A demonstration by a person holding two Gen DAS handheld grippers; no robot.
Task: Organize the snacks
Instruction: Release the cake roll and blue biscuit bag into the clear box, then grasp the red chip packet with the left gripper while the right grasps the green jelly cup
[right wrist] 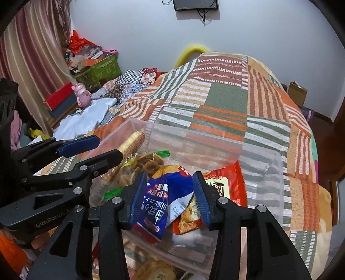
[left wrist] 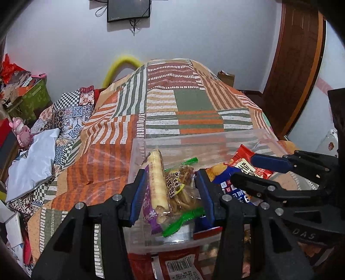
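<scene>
Left gripper (left wrist: 170, 193) jaws grasp 2 packets (left wrist: 172, 189); right gripper (right wrist: 169, 198), marked "GenRobot", clenches a blue packet (right wrist: 157, 206) over the bin (right wrist: 261, 172).

Both cameras sit just behind their own fingers and look forward and slightly down along them, very close to the clear plastic bin (left wrist: 138, 150) on the bed (left wrist: 194, 101). The left wrist view faces the bin's left half, with the right gripper (left wrist: 256, 170) crossing in from its right edge. The right wrist view faces the bin's (right wrist: 269, 183) right half, with the left gripper (right wrist: 101, 148) coming in from its left edge. The two cameras stand side by side, facing nearly the same way. Both views share the bin, the patchwork bedspread (right wrist: 228, 97) beyond it, the white wall (right wrist: 258, 32) and the wall-mounted screen (left wrist: 129, 9) at the top.
</scene>
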